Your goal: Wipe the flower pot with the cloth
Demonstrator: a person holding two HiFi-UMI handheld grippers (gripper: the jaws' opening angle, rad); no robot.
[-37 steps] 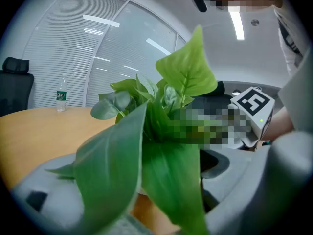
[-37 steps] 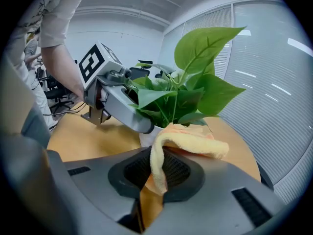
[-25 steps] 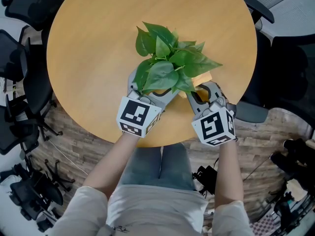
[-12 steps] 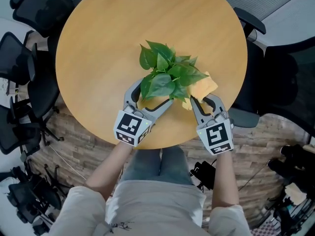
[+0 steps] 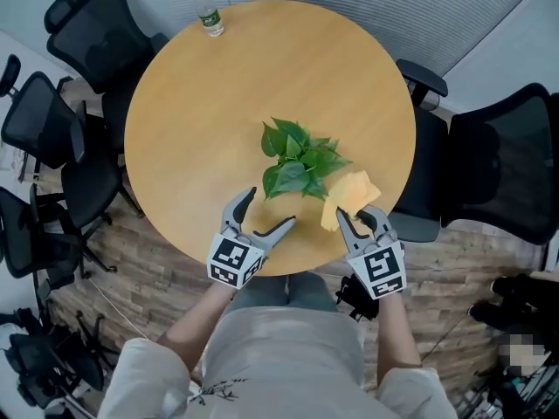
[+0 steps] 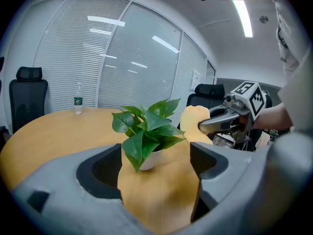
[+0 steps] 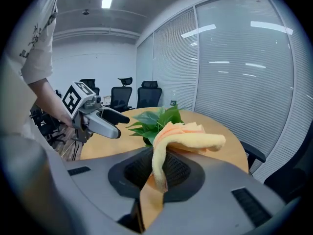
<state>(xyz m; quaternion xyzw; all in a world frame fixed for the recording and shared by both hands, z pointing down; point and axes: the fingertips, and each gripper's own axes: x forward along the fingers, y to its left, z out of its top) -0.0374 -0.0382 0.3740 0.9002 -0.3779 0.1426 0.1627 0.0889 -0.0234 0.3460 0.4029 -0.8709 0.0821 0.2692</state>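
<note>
A leafy green plant [image 5: 297, 160] stands near the middle of the round wooden table [image 5: 201, 120]; its leaves hide the pot from the head view. The white pot [image 6: 148, 159] shows under the leaves in the left gripper view. My left gripper [image 5: 268, 209] hangs over the table's near edge, short of the plant. Its jaws are wide and closing a little, with nothing between them. My right gripper [image 5: 358, 221] is to the right of the plant, shut on a yellow cloth [image 5: 348, 195]. In the right gripper view the cloth [image 7: 176, 138] droops over the jaws.
A clear water bottle [image 5: 208, 14] stands at the table's far edge. Black office chairs [image 5: 502, 160] ring the table on the left and right. Cables and gear lie on the floor by the person's legs.
Both grippers have drawn back from the plant toward the near table edge and risen. The left one came off the pot. The cloth came away with the right one.
</note>
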